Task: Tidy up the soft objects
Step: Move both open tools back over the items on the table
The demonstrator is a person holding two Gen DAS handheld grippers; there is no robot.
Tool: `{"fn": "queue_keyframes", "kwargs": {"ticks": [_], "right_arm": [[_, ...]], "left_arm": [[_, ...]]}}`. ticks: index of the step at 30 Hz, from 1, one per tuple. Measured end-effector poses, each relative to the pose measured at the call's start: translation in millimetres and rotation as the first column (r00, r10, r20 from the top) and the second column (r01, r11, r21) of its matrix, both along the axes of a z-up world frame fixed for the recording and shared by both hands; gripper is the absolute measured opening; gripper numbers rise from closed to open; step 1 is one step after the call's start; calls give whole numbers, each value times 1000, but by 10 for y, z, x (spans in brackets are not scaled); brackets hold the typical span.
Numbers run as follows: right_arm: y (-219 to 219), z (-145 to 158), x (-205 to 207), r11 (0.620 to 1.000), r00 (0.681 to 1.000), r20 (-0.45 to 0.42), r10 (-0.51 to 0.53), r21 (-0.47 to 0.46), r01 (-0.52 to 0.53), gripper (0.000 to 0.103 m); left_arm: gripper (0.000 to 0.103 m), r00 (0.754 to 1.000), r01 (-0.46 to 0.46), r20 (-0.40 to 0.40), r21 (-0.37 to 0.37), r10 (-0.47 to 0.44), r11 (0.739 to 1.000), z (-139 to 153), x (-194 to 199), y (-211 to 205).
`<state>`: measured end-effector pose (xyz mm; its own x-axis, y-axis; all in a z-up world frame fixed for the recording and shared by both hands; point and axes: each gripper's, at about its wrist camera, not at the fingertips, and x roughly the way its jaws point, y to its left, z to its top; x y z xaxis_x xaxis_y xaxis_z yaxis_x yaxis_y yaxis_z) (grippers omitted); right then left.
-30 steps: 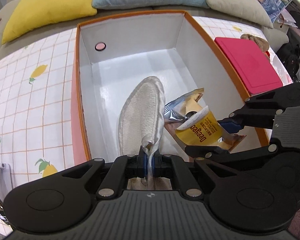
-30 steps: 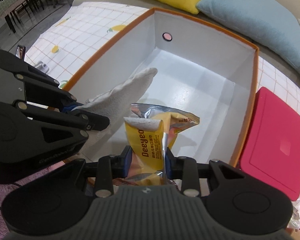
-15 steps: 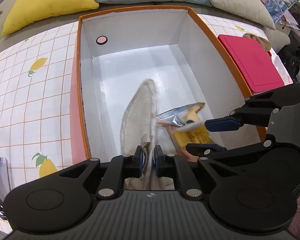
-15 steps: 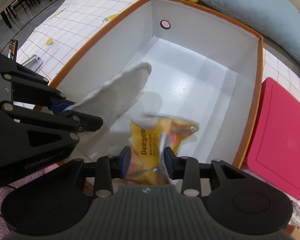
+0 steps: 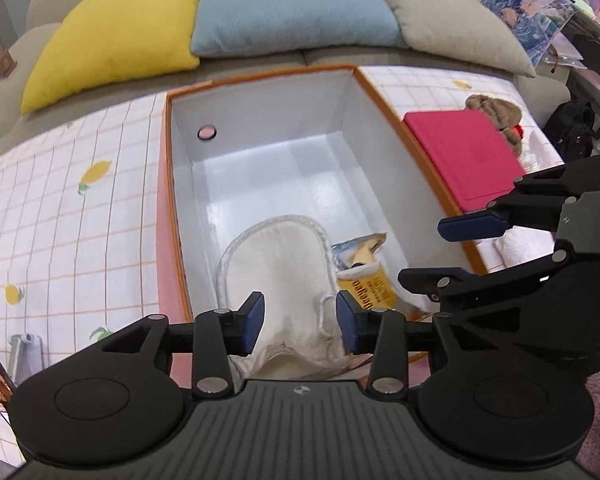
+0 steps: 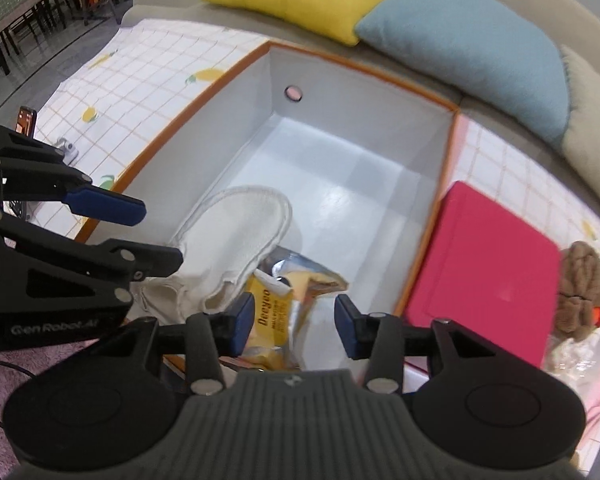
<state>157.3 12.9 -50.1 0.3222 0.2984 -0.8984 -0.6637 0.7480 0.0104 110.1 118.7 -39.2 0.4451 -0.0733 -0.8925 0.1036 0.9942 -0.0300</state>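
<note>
Inside orange box (image 5: 384, 98): one slipper (image 5: 276, 264), one snack packet (image 6: 278, 320); both jaws opening, gripping nothing.

Home living room: sofa (image 5: 28, 44) with yellow cushion (image 5: 112, 36), blue cushion (image 5: 292, 8); lemon-print cloth (image 5: 72, 208); dining chairs (image 6: 60, 8) behind.

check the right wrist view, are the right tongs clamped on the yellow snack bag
No, the right tongs are opening with a clear gap on both sides of the yellow snack bag, which lies in the box.
</note>
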Motion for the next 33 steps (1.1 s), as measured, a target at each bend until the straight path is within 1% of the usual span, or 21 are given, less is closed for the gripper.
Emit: {"fn": "queue_keyframes", "kwargs": {"ticks": [6,11,16,19,22,26,30,33], "right_arm": [[-244,264,-124,998,997,62,-39,53,35,46],[-498,501,-272,991,989,118,-86,109,73,49],[-819,683,-471,977,972,172,-160,167,131,51],[-1034,748,-627,966,957,198,-211,192,174,52],[-1239,767,-772,951,937,223,-269,212,223,55],[-1529,722,-952,927,911,223,-348,226,299,58],[-1777,610,-1113,904,881,229,-415,216,370,58],[-1971,483,-1220,887,860,226,-458,188,423,58]], "left_arm": [[50,998,17,61,27,-19,1000,186,-111,-146],[50,991,24,130,33,-29,999,365,-232,-274],[50,977,34,208,10,-36,999,510,-381,-429],[50,963,63,265,-30,-53,998,571,-505,-572],[50,946,100,315,-79,-71,992,612,-622,-724],[50,932,125,355,-133,-70,983,590,-724,-891],[50,929,161,359,-186,-85,969,488,-764,-1036],[50,932,184,346,-196,-108,963,377,-767,-1159]]}}
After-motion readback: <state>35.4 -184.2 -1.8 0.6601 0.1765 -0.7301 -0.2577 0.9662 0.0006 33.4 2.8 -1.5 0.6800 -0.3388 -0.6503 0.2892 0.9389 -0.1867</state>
